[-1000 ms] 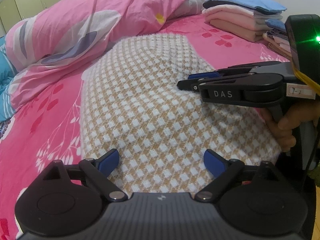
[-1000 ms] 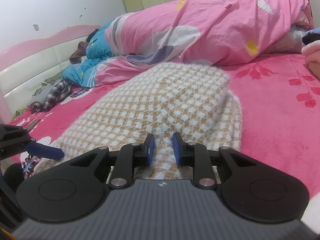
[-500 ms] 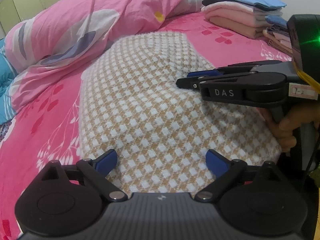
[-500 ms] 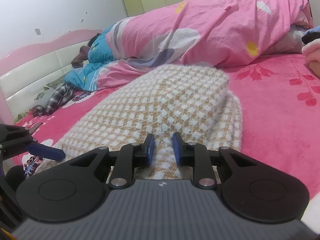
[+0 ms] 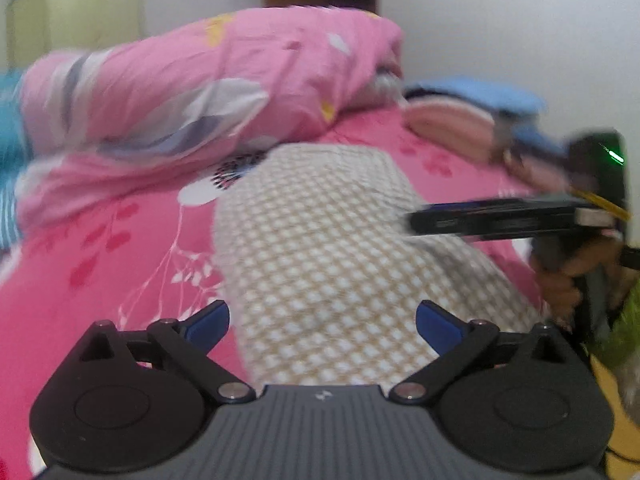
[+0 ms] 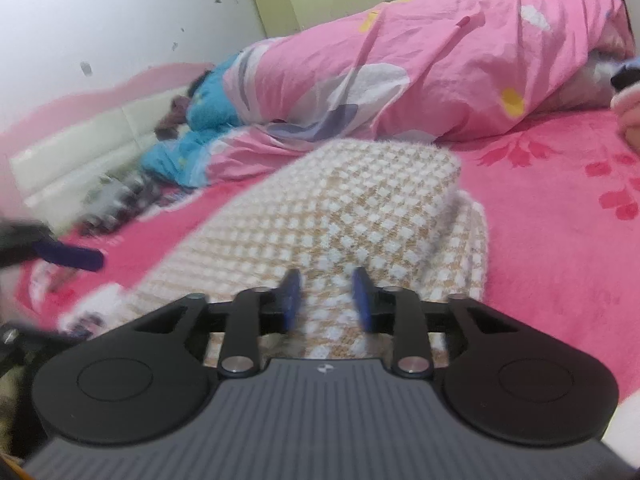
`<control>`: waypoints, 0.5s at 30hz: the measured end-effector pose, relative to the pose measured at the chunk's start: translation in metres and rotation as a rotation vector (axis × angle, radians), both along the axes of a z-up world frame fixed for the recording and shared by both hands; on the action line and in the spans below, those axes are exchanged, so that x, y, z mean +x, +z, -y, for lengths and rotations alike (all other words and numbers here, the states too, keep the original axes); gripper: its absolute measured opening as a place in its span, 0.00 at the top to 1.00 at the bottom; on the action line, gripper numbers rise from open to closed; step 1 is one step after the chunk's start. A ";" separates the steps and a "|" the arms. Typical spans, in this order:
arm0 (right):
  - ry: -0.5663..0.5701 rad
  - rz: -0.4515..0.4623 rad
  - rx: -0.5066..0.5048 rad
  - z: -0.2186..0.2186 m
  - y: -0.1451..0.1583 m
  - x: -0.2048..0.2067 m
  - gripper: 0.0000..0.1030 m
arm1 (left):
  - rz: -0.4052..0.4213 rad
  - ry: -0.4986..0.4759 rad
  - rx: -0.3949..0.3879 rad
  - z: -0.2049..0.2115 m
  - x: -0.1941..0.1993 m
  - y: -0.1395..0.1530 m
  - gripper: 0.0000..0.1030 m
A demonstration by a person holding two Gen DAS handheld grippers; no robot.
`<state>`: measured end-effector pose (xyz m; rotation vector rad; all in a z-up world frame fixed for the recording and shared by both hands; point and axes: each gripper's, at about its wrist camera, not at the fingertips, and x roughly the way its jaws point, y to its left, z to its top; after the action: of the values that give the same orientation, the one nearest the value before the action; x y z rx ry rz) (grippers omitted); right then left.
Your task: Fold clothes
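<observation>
So the sweater [image 5: 332, 264] is a fuzzy knit, tan with little white checks, folded into a thick rounded slab in the middle of the hot pink floral bedsheet [image 5: 100, 264]. Left gripper [image 5: 322, 322] is spread wide with nothing in it, hanging over the near edge. Right gripper [image 6: 326, 300] has just been opening; its blue pads sit apart over the sweater's edge, not pinching it. A puffy pink duvet [image 6: 440, 80] is bunched behind, and a stack of folded clothes [image 5: 460, 116] sits off to the right.
</observation>
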<state>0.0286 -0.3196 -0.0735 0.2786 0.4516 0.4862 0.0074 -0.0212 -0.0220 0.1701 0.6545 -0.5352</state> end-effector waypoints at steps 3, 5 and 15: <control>-0.042 0.013 0.112 0.029 0.012 -0.015 0.13 | -0.120 0.029 -0.162 -0.038 0.024 -0.013 0.03; -0.072 -0.011 0.199 0.053 0.014 -0.020 0.10 | -0.236 0.029 -0.316 -0.061 0.042 -0.027 0.03; -0.024 -0.410 0.325 0.078 -0.034 0.009 0.04 | -0.513 -0.021 -0.642 -0.087 0.097 -0.094 0.02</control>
<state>0.0373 -0.3980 -0.1073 0.7038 0.7677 0.4789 0.1041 0.0660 -0.1156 -0.5831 0.9420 -0.7928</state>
